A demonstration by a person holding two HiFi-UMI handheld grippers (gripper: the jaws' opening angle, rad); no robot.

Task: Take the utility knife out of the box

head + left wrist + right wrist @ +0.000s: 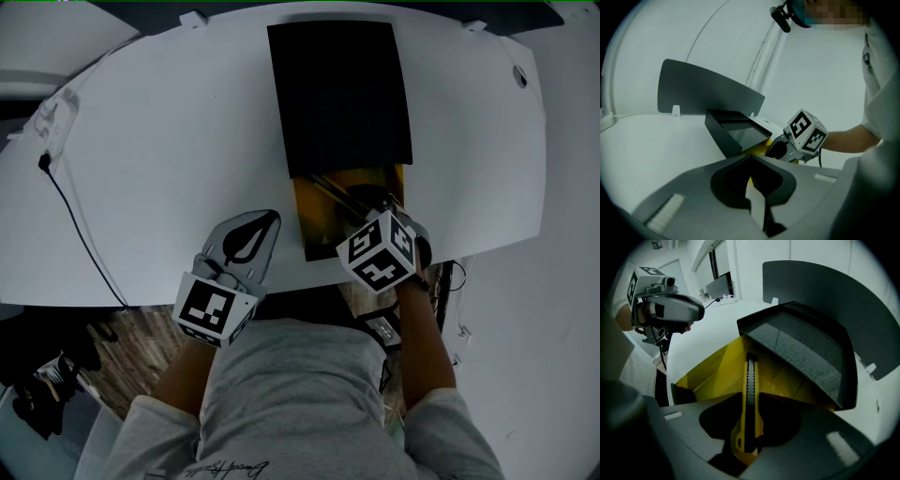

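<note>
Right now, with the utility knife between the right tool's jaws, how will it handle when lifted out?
The utility knife looks rigid and slim, so it probably lifts without flexing. Gripped near one end by the right tool, it may pivot or droop. Its smooth yellow casing could slip.

Yellow utility knife tight between tongs

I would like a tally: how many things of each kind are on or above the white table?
Utility knife: 1
Box (yellow tray, black sleeve): 1
Grippers: 2 (left gripper, right gripper)
Black cable: 1
Total: 5
</note>
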